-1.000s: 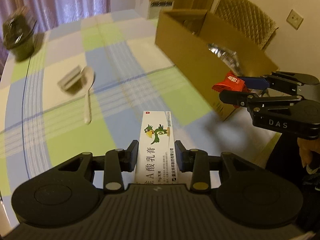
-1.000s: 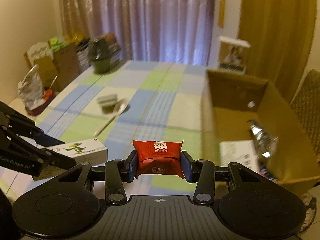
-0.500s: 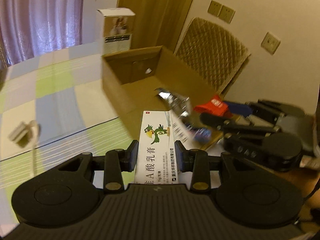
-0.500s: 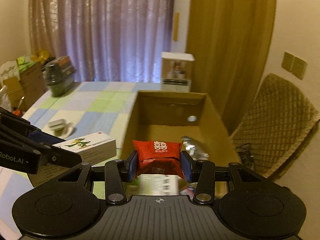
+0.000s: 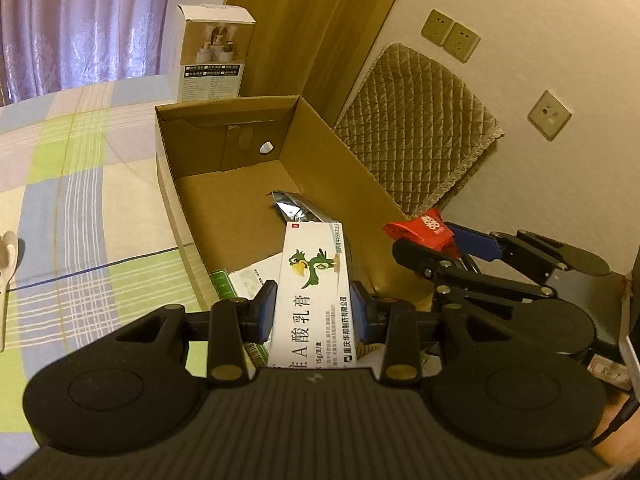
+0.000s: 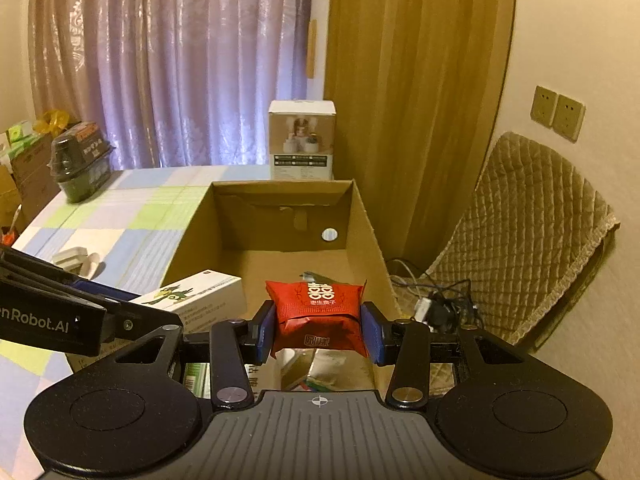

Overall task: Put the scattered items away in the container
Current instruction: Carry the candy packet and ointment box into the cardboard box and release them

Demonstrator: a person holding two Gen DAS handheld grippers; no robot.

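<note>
my left tool (image 5: 312, 312) is clamped on the white carton (image 5: 314, 280), gripped across its narrow sides near the lower half, so most of its length sticks out forward over the open box (image 5: 240, 184). my right tool (image 6: 318, 330) is clamped on the red packet (image 6: 318, 312), which bulges between the pads above the box's near right corner. both loads hang over the opening, not in it yet.

the first risk, as i judge it, is the two tools fouling each other — they sit close side by side, and the carton's free end points toward the right tool's path. opening both at once could knock one item against the other and send it over the wall.

the packet worries me more: it is just beside the right wall, so a release from here might land it on the rim and tip it out toward the cables (image 6: 432, 304) on the floor.

the carton could also land on the foil pouch (image 5: 296, 210) and papers (image 5: 256, 276) already inside and end up propped against the wall.

a spoon (image 5: 8, 264) and a small block (image 6: 70, 257) lie on the tabletop (image 5: 80, 200) — not yet tidied.
</note>
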